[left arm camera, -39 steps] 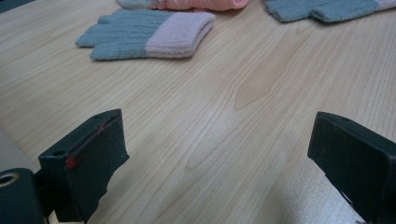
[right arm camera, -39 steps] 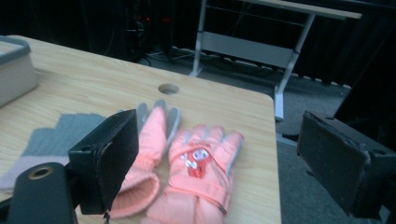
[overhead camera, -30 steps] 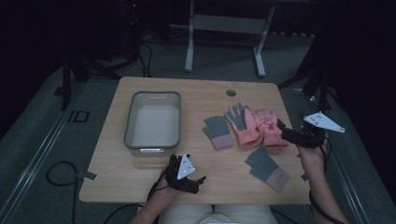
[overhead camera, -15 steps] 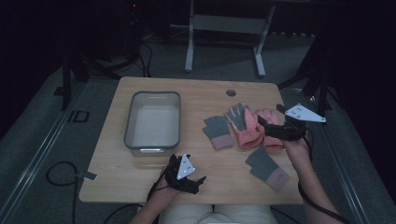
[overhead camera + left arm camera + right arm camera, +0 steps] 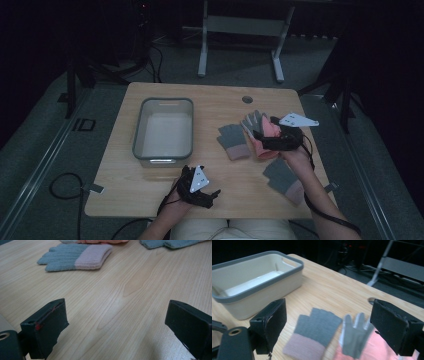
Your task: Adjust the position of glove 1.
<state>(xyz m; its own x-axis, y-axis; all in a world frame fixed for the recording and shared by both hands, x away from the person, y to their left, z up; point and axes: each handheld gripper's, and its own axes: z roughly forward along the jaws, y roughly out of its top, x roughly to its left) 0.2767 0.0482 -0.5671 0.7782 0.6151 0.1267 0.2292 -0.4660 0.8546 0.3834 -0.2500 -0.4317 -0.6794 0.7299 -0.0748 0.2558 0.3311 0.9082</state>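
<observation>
Several knit gloves lie on the right half of the wooden table [image 5: 210, 105]. A grey glove with a pink cuff [image 5: 233, 141] [image 5: 314, 332] [image 5: 75, 257] lies flat. Beside it is a pile of pink gloves with grey fingers [image 5: 256, 125] [image 5: 355, 337]. Another grey glove [image 5: 282, 176] rests near the right forearm. My right gripper [image 5: 257, 136] [image 5: 329, 315] hovers open just above the pink pile and points left. Near the front edge my left gripper [image 5: 212, 195] [image 5: 117, 315] sits low and open over bare wood.
A white bin with a grey rim [image 5: 162, 102] [image 5: 259, 282] stands on the table's left half. A round cable hole [image 5: 247, 99] is at the back. Dark floor, cables and a metal frame surround the table.
My right gripper has moved left from the table's right edge to above the pink gloves. The left gripper has stayed put.
</observation>
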